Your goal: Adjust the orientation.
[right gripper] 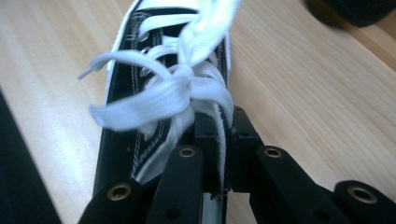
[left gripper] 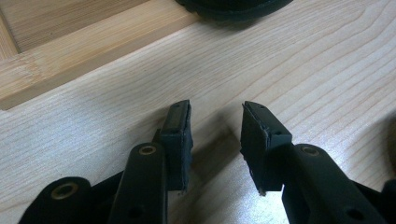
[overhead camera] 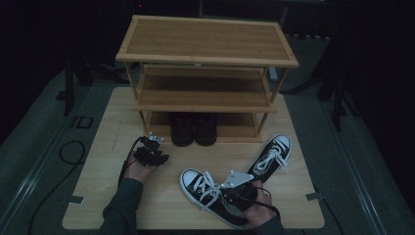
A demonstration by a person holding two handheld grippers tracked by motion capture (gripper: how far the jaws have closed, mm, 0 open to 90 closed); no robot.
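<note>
A wooden table (overhead camera: 98, 147) is seen carrying a three-tier shoe rack (overhead camera: 205, 44) at its far side, with a pair of dark boots (overhead camera: 193, 128) set on the lowest shelf. A black sneaker (overhead camera: 210, 196) with white laces lies at the near edge, and a second sneaker (overhead camera: 271, 155) lies to its right. The right tongs (right gripper: 223, 122) are clamped on the collar of the near sneaker. The left tongs (left gripper: 215, 122) are held narrowly parted over bare table, nothing gripped.
</note>
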